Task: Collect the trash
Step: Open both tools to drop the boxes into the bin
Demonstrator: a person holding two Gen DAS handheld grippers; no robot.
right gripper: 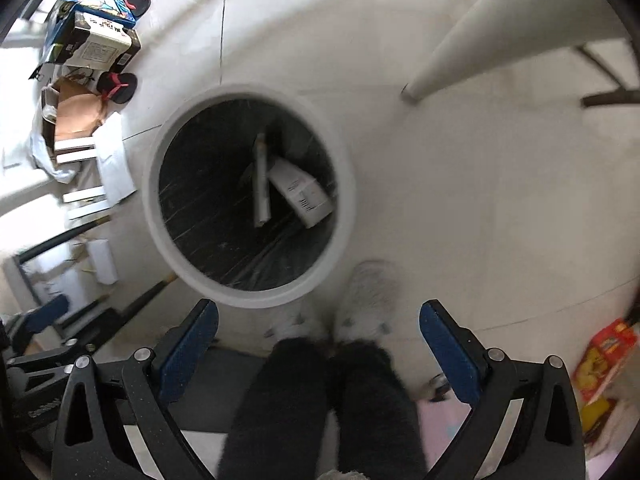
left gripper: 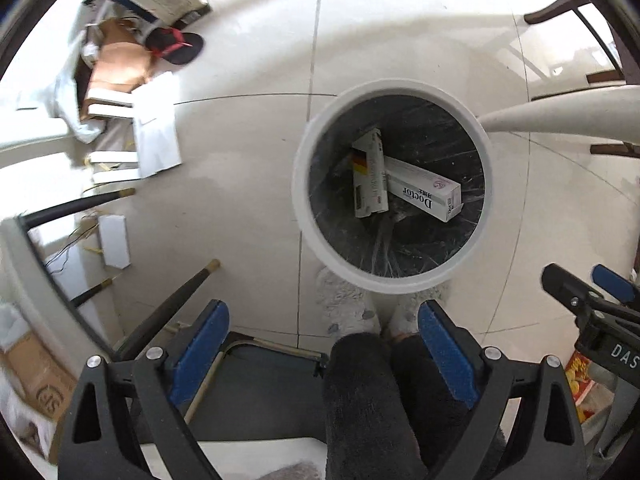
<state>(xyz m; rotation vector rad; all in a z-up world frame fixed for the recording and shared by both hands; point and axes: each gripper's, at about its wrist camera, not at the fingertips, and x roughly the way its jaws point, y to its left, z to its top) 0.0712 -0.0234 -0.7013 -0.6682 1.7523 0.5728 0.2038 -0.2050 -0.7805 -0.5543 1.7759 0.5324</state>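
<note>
— What's lying in the white bin [left gripper: 304, 200]?

— Two cartons are resting on the black liner, centre right of the left view. The "Doctor" box [left gripper: 424, 192] is leaning over the striped box [left gripper: 370, 176], whose print is too small to read.

— And the fingers?

— The left gripper [left gripper: 324, 344] and the right gripper [right gripper: 319, 340] are both hanging wide apart, gripping nothing, above fluffy slippers [right gripper: 372, 292].

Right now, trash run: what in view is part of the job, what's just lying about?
Job:
- white bin, black liner
- Doctor box inside it
- second box inside, with a flag mark
- left gripper, open, empty
- right gripper, open, empty

Lying about:
- flip-flop
- brown paper bag
- red-yellow packet
- white table leg
</note>
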